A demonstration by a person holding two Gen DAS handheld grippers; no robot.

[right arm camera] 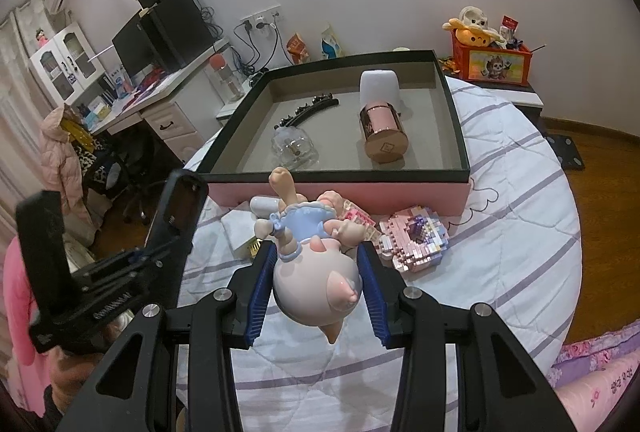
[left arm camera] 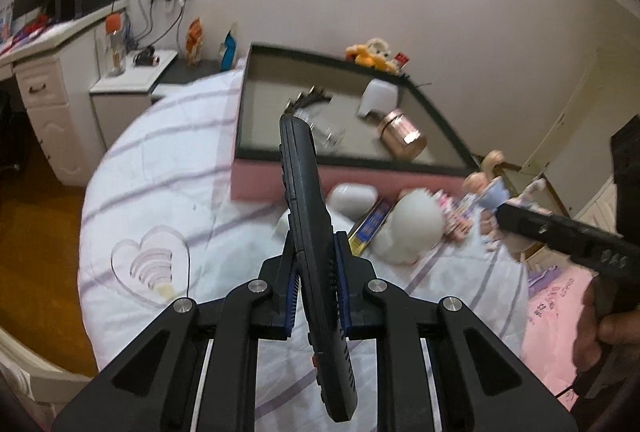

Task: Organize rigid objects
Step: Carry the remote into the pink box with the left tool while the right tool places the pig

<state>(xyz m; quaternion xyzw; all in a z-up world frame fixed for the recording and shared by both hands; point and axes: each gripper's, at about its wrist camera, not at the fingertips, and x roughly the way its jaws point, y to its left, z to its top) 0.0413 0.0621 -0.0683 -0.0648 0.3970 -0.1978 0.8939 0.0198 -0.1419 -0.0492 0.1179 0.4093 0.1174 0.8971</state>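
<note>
Four things already lay in the open box (right arm camera: pixel 456 136) on the bed (right arm camera: pixel 520 192): a white cup (right arm camera: pixel 379 85), a pink canister (right arm camera: pixel 382 134), a glass bottle (right arm camera: pixel 294 148) and a black hair clip (right arm camera: pixel 310 110). My left gripper (left arm camera: pixel 316 264) was clamped tight on a black remote (left arm camera: pixel 308 200), lifted clear of the bed. My right gripper (right arm camera: pixel 316 272), jaws partly apart, gripped a doll (right arm camera: pixel 312 256) by its head. Just outside the box's near wall, a block model (right arm camera: pixel 416 238), a white case (right arm camera: pixel 262 203) and a few other items remained, by my reckoning.
</note>
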